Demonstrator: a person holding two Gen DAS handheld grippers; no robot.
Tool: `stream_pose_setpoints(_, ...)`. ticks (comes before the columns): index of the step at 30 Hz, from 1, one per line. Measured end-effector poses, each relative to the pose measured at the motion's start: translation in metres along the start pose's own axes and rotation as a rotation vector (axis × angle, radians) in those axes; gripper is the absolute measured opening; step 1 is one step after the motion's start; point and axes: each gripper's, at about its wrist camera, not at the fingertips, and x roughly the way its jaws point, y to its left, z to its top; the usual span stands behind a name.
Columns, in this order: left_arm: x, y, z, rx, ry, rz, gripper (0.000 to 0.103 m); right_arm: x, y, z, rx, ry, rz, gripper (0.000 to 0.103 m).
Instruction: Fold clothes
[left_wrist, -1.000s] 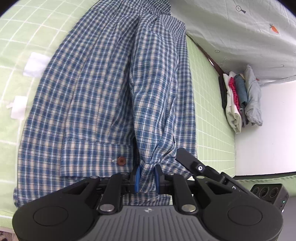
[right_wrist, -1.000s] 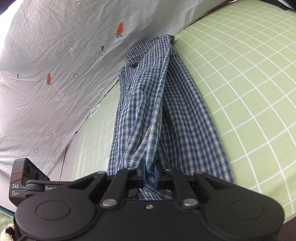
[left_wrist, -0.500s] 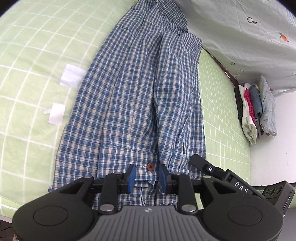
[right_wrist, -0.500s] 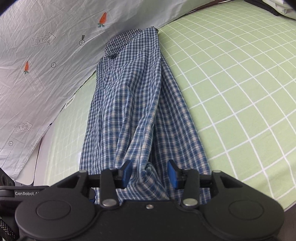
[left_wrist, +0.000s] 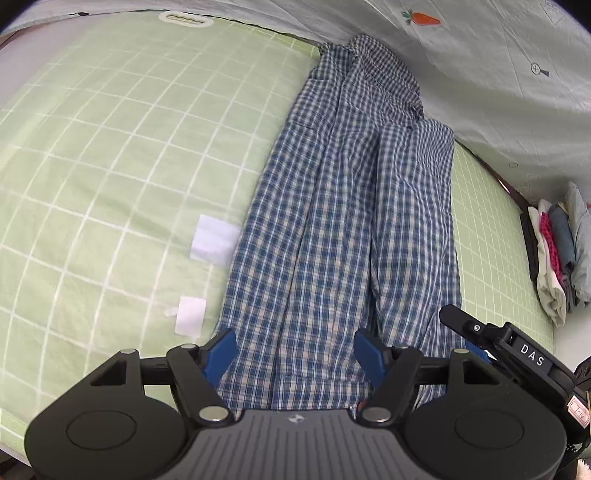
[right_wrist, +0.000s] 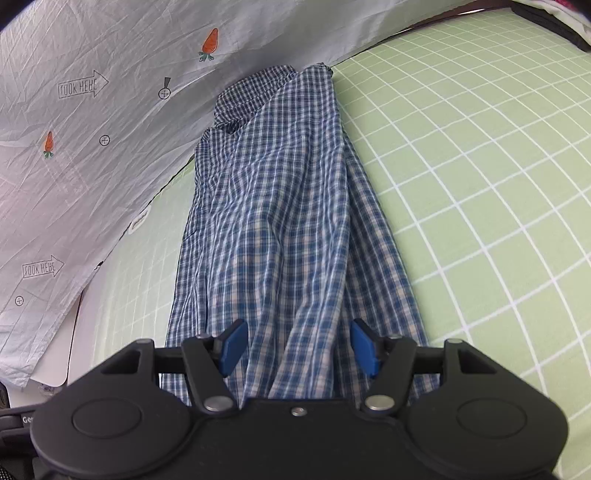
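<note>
A blue and white checked shirt (left_wrist: 347, 229) lies lengthwise on the green checked bed sheet (left_wrist: 110, 155), folded into a long narrow strip with its collar at the far end. It also shows in the right wrist view (right_wrist: 284, 236). My left gripper (left_wrist: 295, 354) is open, its blue pads spread over the shirt's near hem, holding nothing. My right gripper (right_wrist: 297, 349) is open too, spread over the near end of the shirt, holding nothing. The right gripper's body (left_wrist: 517, 354) shows at the right in the left wrist view.
Two white paper pieces (left_wrist: 214, 240) lie on the sheet left of the shirt. A stack of folded clothes (left_wrist: 557, 254) stands at the far right. A grey carrot-print cloth (right_wrist: 92, 122) hangs along the far side.
Both grippers were shut on the shirt's near end one second ago. They have opened wide and let it go, and the shirt now lies flat on the sheet.
</note>
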Motion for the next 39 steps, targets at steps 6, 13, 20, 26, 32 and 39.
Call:
stream_pose_setpoints(6,0.007,-0.002,0.033,-0.042,-0.059,0.027,0.075,0.022,-0.007,0.037,0.012,-0.05,-0.027,0.067)
stream_pose_setpoints(13,0.05,-0.002,0.088,-0.063,-0.04,0.092,0.076,0.058,-0.02,0.091,0.022,-0.076,-0.033,0.068)
stream_pose_setpoints(20,0.094,-0.024,0.155,0.037,-0.053,0.161,0.077,0.116,-0.032,0.171,-0.035,-0.091,0.003,0.068)
stream_pose_setpoints(26,0.111,-0.04,0.189,0.14,-0.092,0.21,0.077,0.153,-0.044,0.228,-0.056,-0.102,0.181,0.002)
stream_pose_setpoints(32,0.121,-0.041,0.205,0.169,-0.113,0.221,0.077,0.193,-0.029,0.256,-0.068,-0.083,0.26,0.001)
stream_pose_setpoints(39,0.119,-0.036,0.192,0.143,-0.091,0.193,0.077,0.189,-0.029,0.236,-0.06,-0.083,0.094,0.042)
